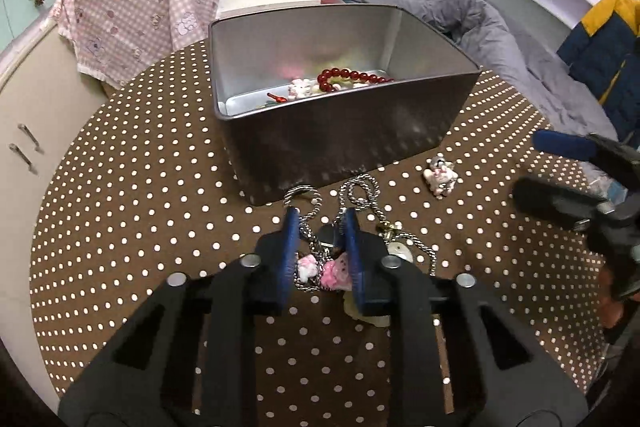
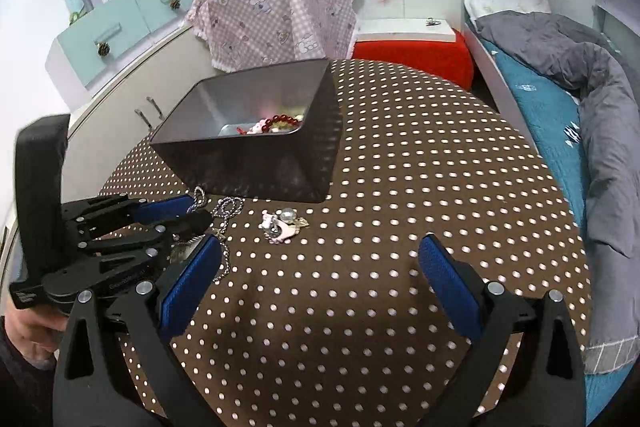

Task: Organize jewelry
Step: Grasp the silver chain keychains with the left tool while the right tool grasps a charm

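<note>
Here the left gripper [image 1: 320,227] has narrowed around a chain tangle [image 1: 316,269] beside the tin [image 1: 344,131]; the right gripper [image 2: 320,267] gapes wide.

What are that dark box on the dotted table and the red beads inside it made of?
The dark rectangular box looks like thin sheet metal, probably tin: its inside is a dull brushed silver that mirrors coloured blurs of the contents, and its outside is dark with a soft sheen. The string of round dark-red beads shines with small highlights, suggesting polished glass, stone or plastic; which one is unclear.
</note>
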Demonstrator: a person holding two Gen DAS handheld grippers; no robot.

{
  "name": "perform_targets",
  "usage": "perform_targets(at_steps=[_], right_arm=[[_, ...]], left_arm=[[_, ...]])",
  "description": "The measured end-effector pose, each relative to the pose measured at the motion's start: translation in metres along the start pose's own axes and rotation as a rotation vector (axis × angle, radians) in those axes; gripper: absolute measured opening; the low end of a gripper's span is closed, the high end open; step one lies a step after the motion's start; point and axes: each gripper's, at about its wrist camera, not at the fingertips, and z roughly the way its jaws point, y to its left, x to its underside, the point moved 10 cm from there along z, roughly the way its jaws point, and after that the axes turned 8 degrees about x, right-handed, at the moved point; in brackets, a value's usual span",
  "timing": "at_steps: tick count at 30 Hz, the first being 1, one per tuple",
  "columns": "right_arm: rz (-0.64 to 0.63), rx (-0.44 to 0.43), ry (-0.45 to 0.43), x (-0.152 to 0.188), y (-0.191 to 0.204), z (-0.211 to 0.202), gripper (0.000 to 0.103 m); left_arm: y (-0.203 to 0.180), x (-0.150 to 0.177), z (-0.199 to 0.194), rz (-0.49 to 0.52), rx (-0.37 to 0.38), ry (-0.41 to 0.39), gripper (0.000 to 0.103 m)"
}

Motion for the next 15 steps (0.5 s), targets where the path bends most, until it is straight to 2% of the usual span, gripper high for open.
perform_targets(at_steps=[2, 5, 7, 8, 14, 15], right_arm=[[-0.033, -0.004, 0.005, 0.000, 0.008, 0.007, 0.092], [-0.066, -0.009, 0.018, 0.000, 0.018, 0.017, 0.079], [-0.086, -0.008, 0.027, 0.001, 0.024, 0.024, 0.065], [-0.093, -0.005, 0.030, 0.001, 0.025, 0.026, 0.063], [-0.085, -0.008, 0.016, 0.003, 0.028, 0.025, 0.060], [-0.081, -0.007, 0.013, 0.003, 0.026, 0.024, 0.057]], left_arm=[[0.001, 0.000, -0.003, -0.013, 0.018, -0.010, 0.021], [0.007, 0.001, -0.010, -0.045, 0.037, -0.032, 0.021], [0.009, 0.000, -0.016, -0.059, 0.045, -0.053, 0.021], [0.010, -0.001, -0.021, -0.064, 0.045, -0.065, 0.021], [0.010, -0.010, -0.047, -0.053, 0.046, -0.127, 0.021], [0.010, -0.011, -0.050, -0.052, 0.047, -0.135, 0.021]])
